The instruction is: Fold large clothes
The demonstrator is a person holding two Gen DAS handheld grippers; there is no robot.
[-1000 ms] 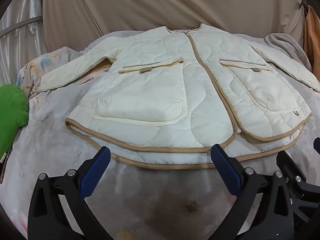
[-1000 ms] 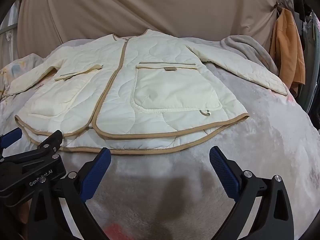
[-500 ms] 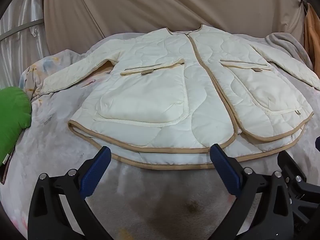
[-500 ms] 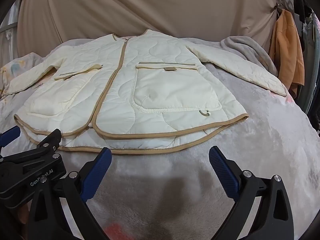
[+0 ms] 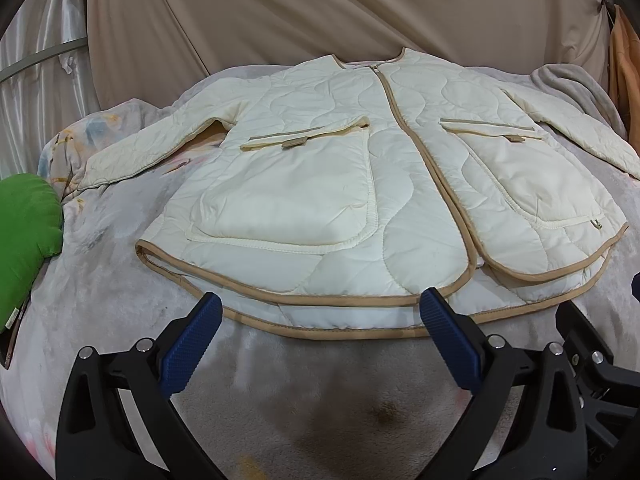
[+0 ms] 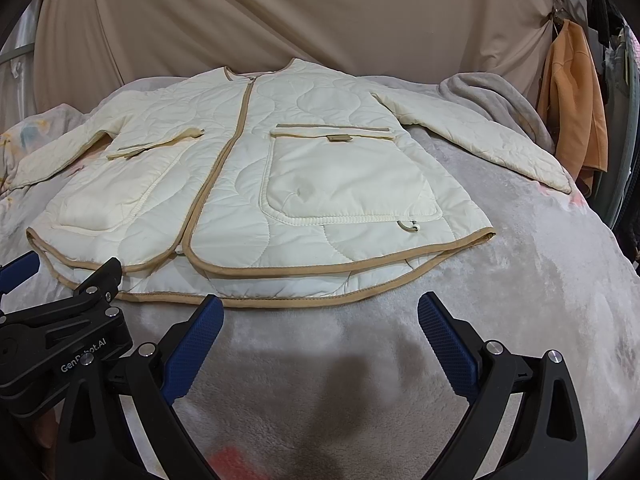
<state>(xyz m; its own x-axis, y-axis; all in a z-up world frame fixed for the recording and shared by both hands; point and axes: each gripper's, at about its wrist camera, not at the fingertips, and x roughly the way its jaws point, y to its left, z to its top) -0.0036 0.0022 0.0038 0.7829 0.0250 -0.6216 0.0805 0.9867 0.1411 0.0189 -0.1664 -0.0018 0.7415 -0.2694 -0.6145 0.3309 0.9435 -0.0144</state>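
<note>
A cream quilted jacket (image 5: 360, 184) with tan binding lies flat, front up and closed, both sleeves spread out, on a grey blanket (image 5: 320, 392). It shows in the right wrist view (image 6: 248, 200) too. My left gripper (image 5: 320, 340) is open and empty, hovering just in front of the hem, left of the front opening. My right gripper (image 6: 320, 340) is open and empty, in front of the hem below the right pocket (image 6: 344, 180). The left gripper's body (image 6: 60, 344) shows at the lower left of the right wrist view.
A green cushion (image 5: 24, 240) lies at the left edge of the blanket. A tan curtain (image 5: 320, 12) hangs behind. A crumpled grey blanket fold (image 6: 492, 96) sits by the right sleeve. Orange clothing (image 6: 572, 108) hangs at the far right.
Both views have shifted only slightly; the left gripper has drifted a little left relative to the jacket. The jacket has not moved and both grippers stay open.
</note>
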